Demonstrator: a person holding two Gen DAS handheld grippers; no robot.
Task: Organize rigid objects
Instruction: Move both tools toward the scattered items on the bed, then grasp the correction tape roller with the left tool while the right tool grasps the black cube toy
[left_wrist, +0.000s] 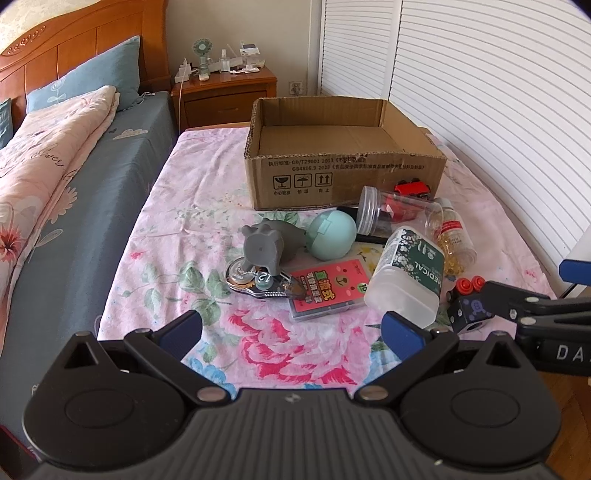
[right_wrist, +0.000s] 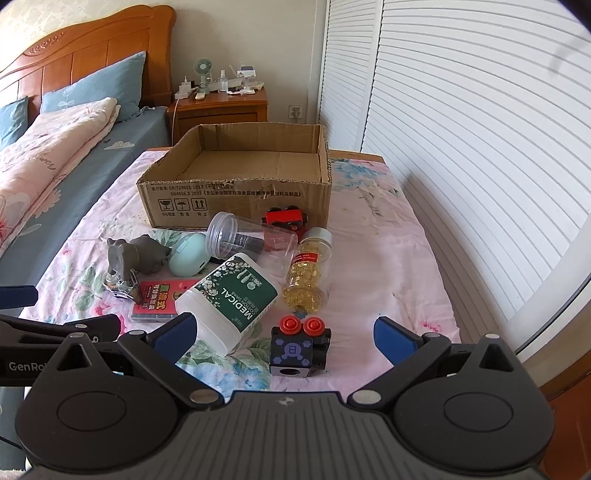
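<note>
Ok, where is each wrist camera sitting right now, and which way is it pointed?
Left wrist: behind the open left gripper, low over the table's near edge, facing the cardboard box; the right gripper intrudes at right.
Right wrist: behind the open right gripper, further right, facing the black cube toy and box; the left gripper's arm shows at left.
Shared: box, cube toy, MEDICAL bottle.

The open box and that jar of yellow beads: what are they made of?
The open box looks like matte brown corrugated cardboard: its torn top edges show fluting. The jar looks like clear glossy plastic, possibly glass, since the yellow capsules show through the wall; its cap looks whitish.
</note>
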